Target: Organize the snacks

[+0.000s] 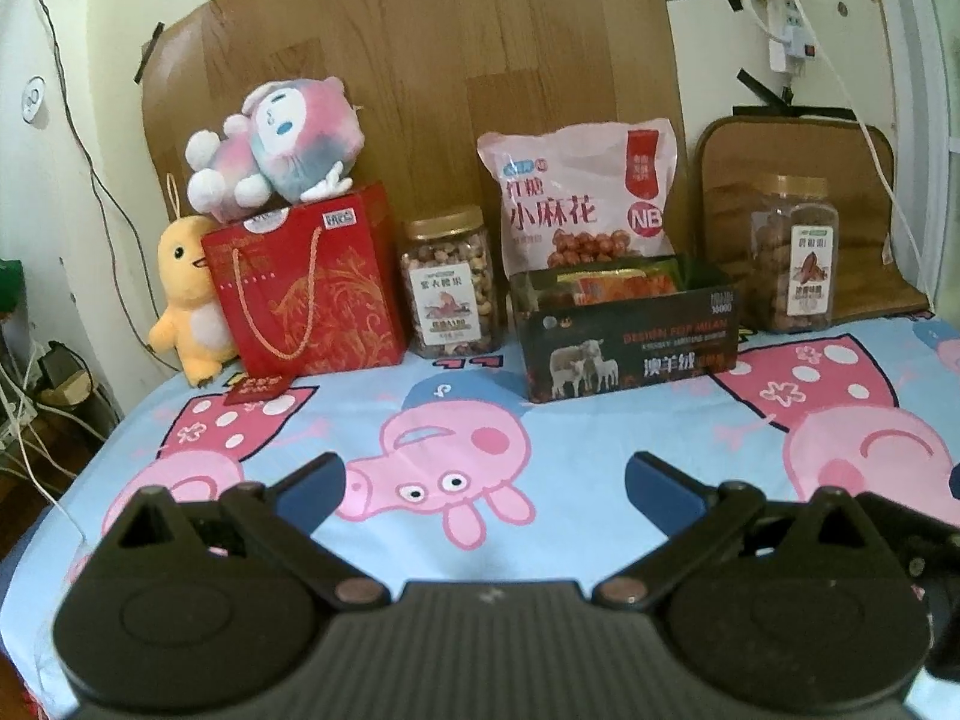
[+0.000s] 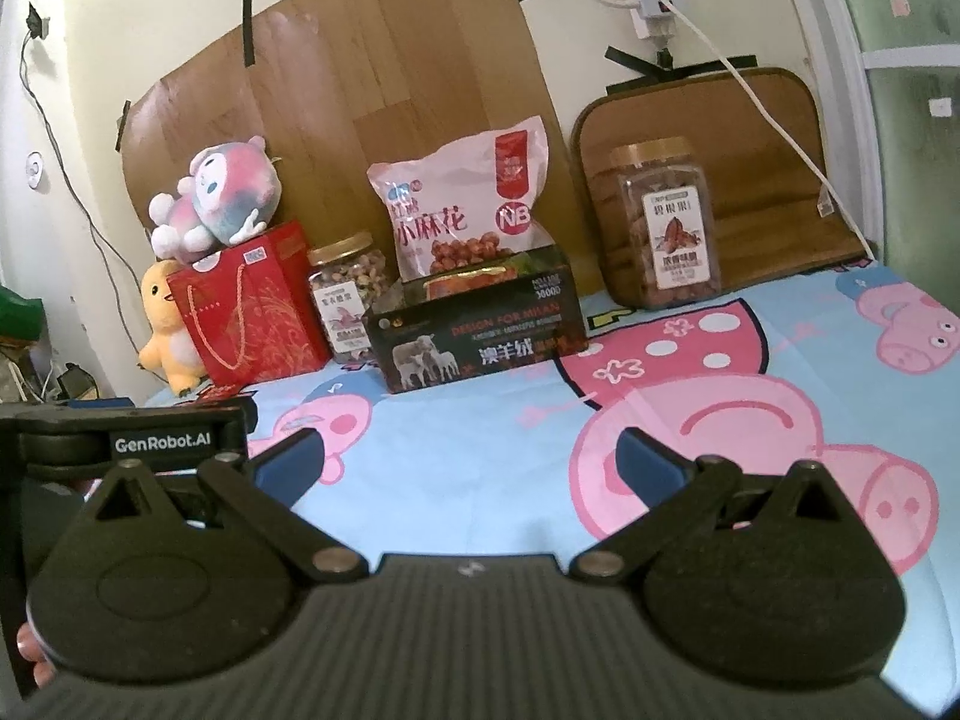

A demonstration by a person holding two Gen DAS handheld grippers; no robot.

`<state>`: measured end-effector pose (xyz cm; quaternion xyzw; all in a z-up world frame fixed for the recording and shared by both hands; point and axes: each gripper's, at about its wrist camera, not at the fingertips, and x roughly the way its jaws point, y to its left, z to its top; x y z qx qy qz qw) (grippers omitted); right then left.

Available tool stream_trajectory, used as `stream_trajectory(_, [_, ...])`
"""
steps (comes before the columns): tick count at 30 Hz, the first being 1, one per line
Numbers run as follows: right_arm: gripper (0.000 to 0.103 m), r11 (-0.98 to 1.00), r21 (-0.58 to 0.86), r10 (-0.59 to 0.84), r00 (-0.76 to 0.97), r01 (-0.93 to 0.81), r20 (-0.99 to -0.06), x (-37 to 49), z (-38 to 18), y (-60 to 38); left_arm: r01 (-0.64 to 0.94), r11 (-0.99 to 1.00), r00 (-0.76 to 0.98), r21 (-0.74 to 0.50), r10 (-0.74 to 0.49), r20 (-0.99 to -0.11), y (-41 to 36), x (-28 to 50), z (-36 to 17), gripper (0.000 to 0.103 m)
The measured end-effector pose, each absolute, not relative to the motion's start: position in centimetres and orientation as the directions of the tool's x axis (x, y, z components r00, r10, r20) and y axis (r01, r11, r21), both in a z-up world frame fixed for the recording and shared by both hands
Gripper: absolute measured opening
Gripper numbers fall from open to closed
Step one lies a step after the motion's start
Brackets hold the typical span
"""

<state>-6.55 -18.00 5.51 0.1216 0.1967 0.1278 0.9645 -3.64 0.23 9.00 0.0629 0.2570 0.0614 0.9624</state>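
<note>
A dark open box (image 1: 630, 342) (image 2: 480, 336) holding orange snack packets stands mid-table. Behind it leans a pink snack bag (image 1: 579, 198) (image 2: 462, 204). To the box's left is a jar of mixed nuts (image 1: 450, 282) (image 2: 348, 294). Another jar of brown nuts (image 1: 792, 252) (image 2: 660, 222) stands at the back right. My left gripper (image 1: 485, 480) hovers open over the cartoon-pig tablecloth (image 1: 600, 456), well short of the box. My right gripper (image 2: 468, 462) is open too, with nothing between its fingers; the left device (image 2: 120, 438) shows at its left.
A red gift bag (image 1: 306, 288) (image 2: 246, 312) stands at the back left with a pink plush toy (image 1: 276, 144) (image 2: 216, 204) on top and a yellow plush duck (image 1: 186, 294) (image 2: 162, 324) beside it. Wood panels, cables and a power strip (image 1: 792, 18) line the wall.
</note>
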Motion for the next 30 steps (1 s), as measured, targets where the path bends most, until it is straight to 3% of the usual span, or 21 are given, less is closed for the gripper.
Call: stream_trajectory(30, [0.103,0.947,0.289,0.255,0.871,-0.137,-0.42,-1.4,3.8,-19.2,-0.05,0.99,0.79,0.13,0.119,-0.601,-0.2,3.7,6.3,0.103])
